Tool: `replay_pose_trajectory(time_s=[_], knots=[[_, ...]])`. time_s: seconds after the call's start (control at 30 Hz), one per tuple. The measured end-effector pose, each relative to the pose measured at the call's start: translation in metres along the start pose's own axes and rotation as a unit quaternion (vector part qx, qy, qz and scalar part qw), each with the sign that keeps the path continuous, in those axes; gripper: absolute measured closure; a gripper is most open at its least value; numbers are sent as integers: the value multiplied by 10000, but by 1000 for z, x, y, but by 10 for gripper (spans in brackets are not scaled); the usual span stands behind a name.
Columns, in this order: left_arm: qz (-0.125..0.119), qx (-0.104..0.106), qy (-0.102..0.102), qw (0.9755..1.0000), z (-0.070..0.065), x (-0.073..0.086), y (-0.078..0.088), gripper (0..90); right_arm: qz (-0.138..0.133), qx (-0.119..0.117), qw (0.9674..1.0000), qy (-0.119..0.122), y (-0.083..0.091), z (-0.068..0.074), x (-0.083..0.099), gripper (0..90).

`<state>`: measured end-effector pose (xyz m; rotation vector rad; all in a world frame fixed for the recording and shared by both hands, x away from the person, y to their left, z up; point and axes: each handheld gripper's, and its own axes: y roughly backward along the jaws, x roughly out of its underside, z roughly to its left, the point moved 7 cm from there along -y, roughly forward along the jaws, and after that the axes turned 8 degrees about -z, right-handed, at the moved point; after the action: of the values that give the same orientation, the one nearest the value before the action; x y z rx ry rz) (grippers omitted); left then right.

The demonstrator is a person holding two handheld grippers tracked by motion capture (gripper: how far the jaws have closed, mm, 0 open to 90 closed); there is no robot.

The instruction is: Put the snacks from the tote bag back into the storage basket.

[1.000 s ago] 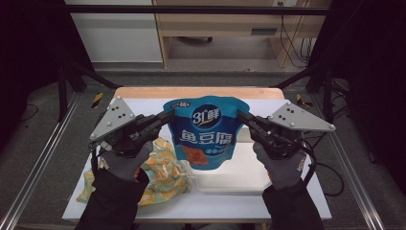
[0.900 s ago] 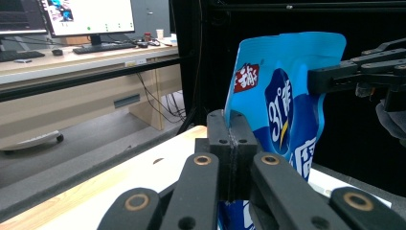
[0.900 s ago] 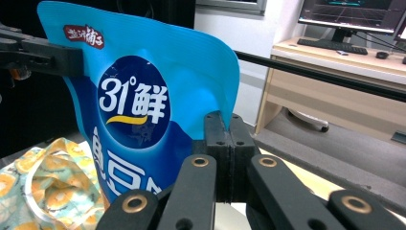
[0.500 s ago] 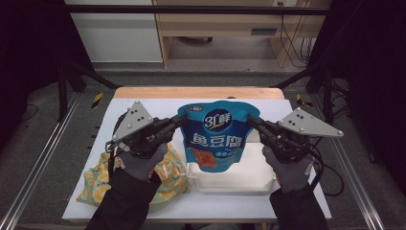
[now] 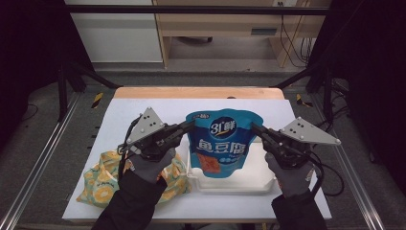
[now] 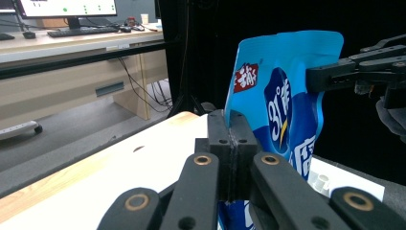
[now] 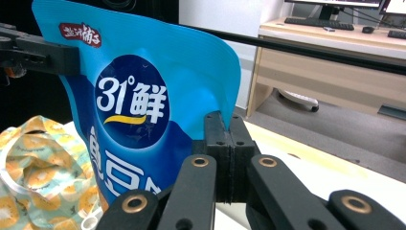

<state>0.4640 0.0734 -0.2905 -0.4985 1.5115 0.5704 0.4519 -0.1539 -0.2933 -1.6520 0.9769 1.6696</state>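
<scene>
**Grippers hold blue pouch upright over white tray**

Left gripper is clamped on the left edge of the blue snack pouch; in the left gripper view its jaws stand pressed together with the pouch film between them. Right gripper is clamped likewise on the right edge, at 3 o'clock of the pouch; the right gripper view shows its jaws closed flat on the film.

Pouch position: hanging upright between the two grippers, near table centre, lower end over or in the white tray. Contact with the tray floor cannot be told. Yellow patterned bag lies on the white table at 9 o'clock of the tray, partly under the left forearm.

Judgement: step in hand looks like placing the pouch into the tray.

Notes for doing it well:
- Keep both grips level so the pouch does not twist.
- Lower straight, bottom edge inside the tray walls.
- Avoid pulling the grippers apart; edge film could slip or tear.
- Release only once the pouch rests supported.
</scene>
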Motion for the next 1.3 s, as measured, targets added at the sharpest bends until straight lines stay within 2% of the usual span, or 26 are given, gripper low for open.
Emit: replay_pose_trajectory(time_s=[0.23,0.57,1.3], knots=[[85,48,24,9999,0,14,-3,900,72,13,10000,-63,-1,-2,14,900],[226,14,101,9997,4,32,-2,900,186,-25,9997,-141,-7,0,32,900],[456,34,164,9988,3,57,-1,900,418,-44,9989,-200,-10,2,57,900]])
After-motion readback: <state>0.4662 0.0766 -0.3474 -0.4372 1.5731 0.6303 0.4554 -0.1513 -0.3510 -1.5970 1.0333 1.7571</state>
